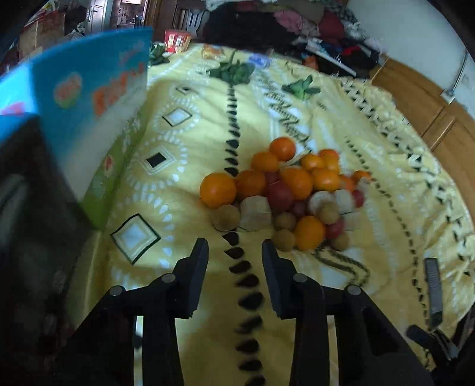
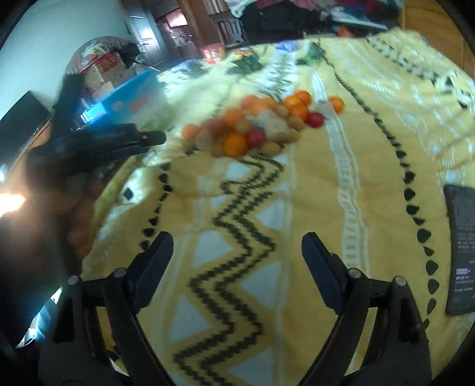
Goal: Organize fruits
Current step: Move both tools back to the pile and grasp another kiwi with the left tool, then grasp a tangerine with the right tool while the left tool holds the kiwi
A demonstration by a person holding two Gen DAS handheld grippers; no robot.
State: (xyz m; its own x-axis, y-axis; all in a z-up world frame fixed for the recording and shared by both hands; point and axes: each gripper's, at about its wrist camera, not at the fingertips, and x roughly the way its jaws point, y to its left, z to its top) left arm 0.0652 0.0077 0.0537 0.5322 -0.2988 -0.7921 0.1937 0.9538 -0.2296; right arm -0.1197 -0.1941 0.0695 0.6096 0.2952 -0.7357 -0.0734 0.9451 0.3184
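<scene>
A pile of fruit (image 1: 285, 190) lies on a yellow patterned blanket (image 1: 184, 190): several oranges, small red fruits, tan round fruits and pale chunks. My left gripper (image 1: 234, 246) is open and empty, just short of the pile's near edge. In the right wrist view the same pile (image 2: 261, 124) sits farther off. My right gripper (image 2: 237, 240) is wide open and empty above the blanket (image 2: 311, 207). The left gripper (image 2: 148, 138) shows at the left of the right wrist view, beside the pile.
A blue and green box (image 1: 98, 112) stands at the left, also in the right wrist view (image 2: 130, 101). A dark remote-like object (image 2: 461, 249) lies on the blanket at right. Leafy greens (image 1: 231, 71) and clothes (image 1: 297, 26) sit at the far end.
</scene>
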